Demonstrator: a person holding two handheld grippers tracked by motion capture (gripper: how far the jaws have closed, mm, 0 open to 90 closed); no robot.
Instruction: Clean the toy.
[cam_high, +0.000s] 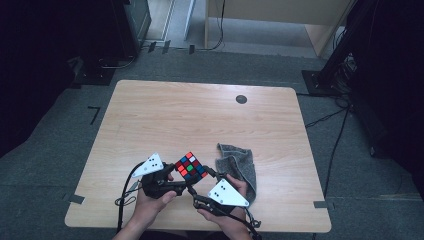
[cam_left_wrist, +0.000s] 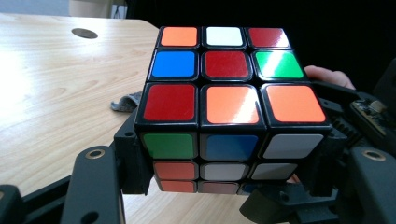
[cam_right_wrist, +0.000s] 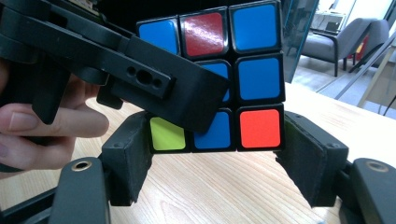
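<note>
Nearest, at the desk's near edge: left tongs (cam_high: 176, 176) clamped on the puzzle cube (cam_high: 191, 166), pads pressing 2 opposite sides, cube lifted clear of the wood. Seen close in the left gripper view, cube (cam_left_wrist: 231, 105) wedged between the black jaws, scrambled faces in red, orange, blue, green and white. Right tongs (cam_high: 206, 186) brought up to the same cube from the other side, jaws parted around its bottom layer; in the right gripper view, left pad against the yellow-green sticker, right pad (cam_right_wrist: 306, 161) apparently standing just off the orange one, so not gripping yet.

Likely trouble from here: closing the right jaws off-square on 1 layer, then twisting, could jam the layers or lever the cube out of the left clamp; a slip would drop it onto the wood or off the near edge. The 2 sets of jaws crowded together could also collide.

Just beside, toward the right: crumpled grey cloth (cam_high: 239, 167). Beyond, bare pale wooden desk (cam_high: 175, 115), dark round cap (cam_high: 241, 99) near the far right corner. Farther off, grey carpet (cam_high: 45, 150), trailing cables, dark stands at both sides, light wooden furniture behind.
</note>
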